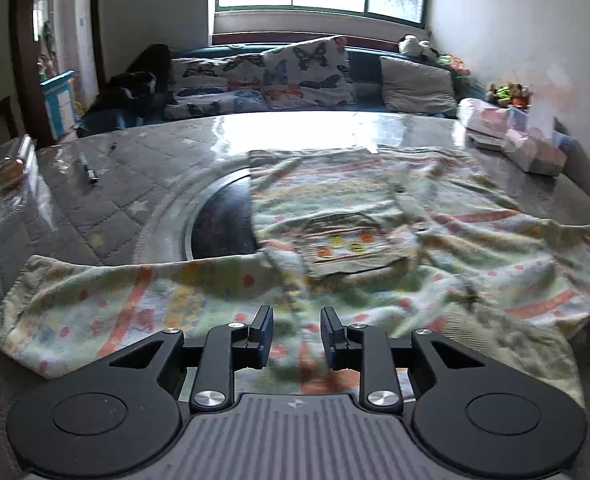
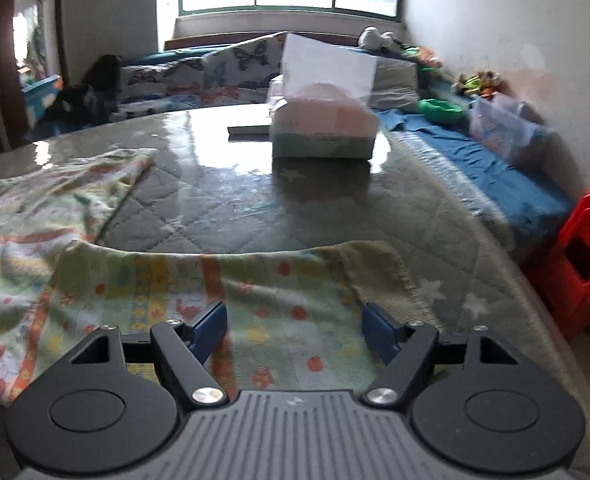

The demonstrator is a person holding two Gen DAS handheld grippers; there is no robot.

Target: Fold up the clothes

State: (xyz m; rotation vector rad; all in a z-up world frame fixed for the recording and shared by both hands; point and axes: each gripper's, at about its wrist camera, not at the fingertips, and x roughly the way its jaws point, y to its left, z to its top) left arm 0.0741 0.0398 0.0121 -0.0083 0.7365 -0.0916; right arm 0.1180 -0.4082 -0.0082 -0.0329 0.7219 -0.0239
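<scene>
A pale green child's top (image 1: 375, 208) with orange stripes, dots and a chest pocket (image 1: 351, 248) lies spread on the round table. One sleeve (image 1: 95, 304) stretches out to the left. My left gripper (image 1: 297, 320) hovers low over the near hem, open, its pads apart with cloth showing below them. In the right wrist view the other sleeve (image 2: 255, 288) lies across the table, ending in a ribbed cuff (image 2: 379, 272). My right gripper (image 2: 295, 320) stands wide open just above that sleeve, and nothing is pinched.
The table (image 1: 115, 200) has a grey quilted cover under glossy plastic. A tissue box (image 2: 323, 128) stands behind the sleeve, and a pen (image 1: 88, 168) lies far left. A red stool (image 2: 583, 256) is beside the table's right edge. A cushioned bench (image 1: 307, 72) runs behind.
</scene>
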